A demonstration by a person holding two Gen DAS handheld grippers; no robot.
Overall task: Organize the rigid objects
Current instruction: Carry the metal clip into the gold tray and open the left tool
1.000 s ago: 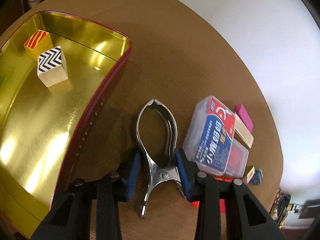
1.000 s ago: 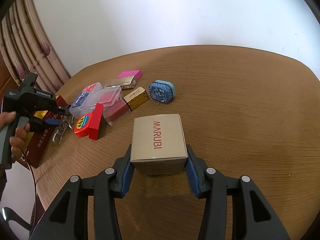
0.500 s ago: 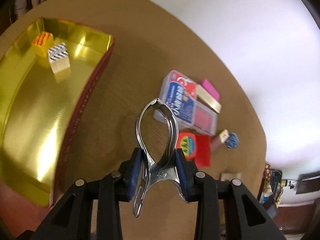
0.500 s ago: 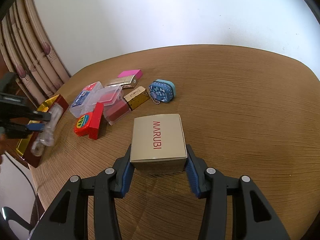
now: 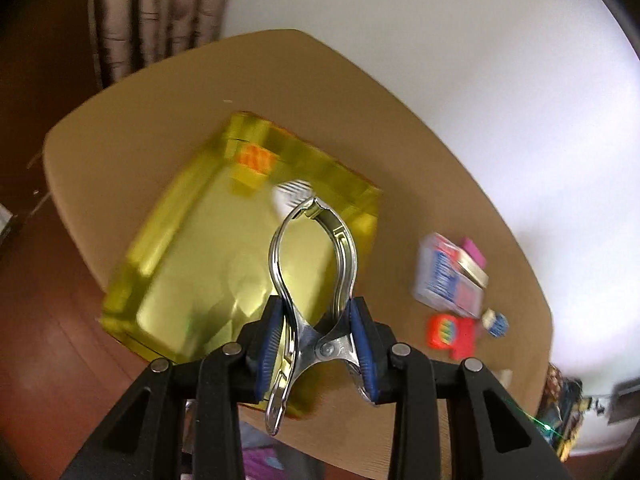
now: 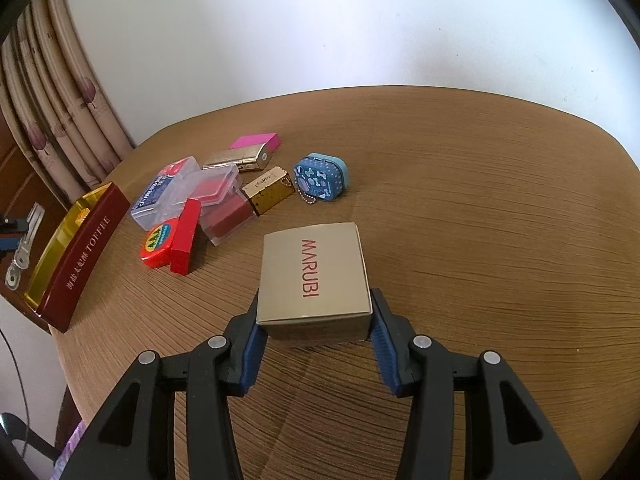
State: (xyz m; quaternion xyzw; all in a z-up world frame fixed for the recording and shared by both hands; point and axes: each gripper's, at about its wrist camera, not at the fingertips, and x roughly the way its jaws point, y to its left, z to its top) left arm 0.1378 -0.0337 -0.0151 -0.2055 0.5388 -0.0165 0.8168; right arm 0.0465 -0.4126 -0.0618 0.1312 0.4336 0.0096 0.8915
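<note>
So the gold tin point(image 5: 192, 264) sat at one edge of the worktop point(image 6: 480, 200), and everything else is easiest placed from there. The left gripper point(image 5: 316, 336) had its jaws clenched on a metal spring clamp point(image 5: 316, 280), held up in the air right over the tin, not yet set down. That view was blurry, but two small patterned blocks already lay inside the tin at its far end: an orange striped one point(image 5: 256, 160) and a black-and-white one point(image 5: 292, 194) just beside it.

The right gripper point(image 6: 316, 340) was well away from the tin, with its jaws around a beige MARUBI box point(image 6: 314, 276) resting on the worktop. The pads looked close to the box sides, but whether they were actually squeezing couldn't be told.

Between the tin and that box there was a pile left to sort: a clear plastic case point(image 6: 168, 192), a red tape measure point(image 6: 160, 242), a red block point(image 6: 184, 236), a gold lighter point(image 6: 240, 158), a pink slab point(image 6: 256, 142), a glittery gold block point(image 6: 268, 190) and a blue keychain case point(image 6: 320, 176).

By the look of it the job was maybe a quarter done: two pieces in, the clamp about to go, the rest waiting.
</note>
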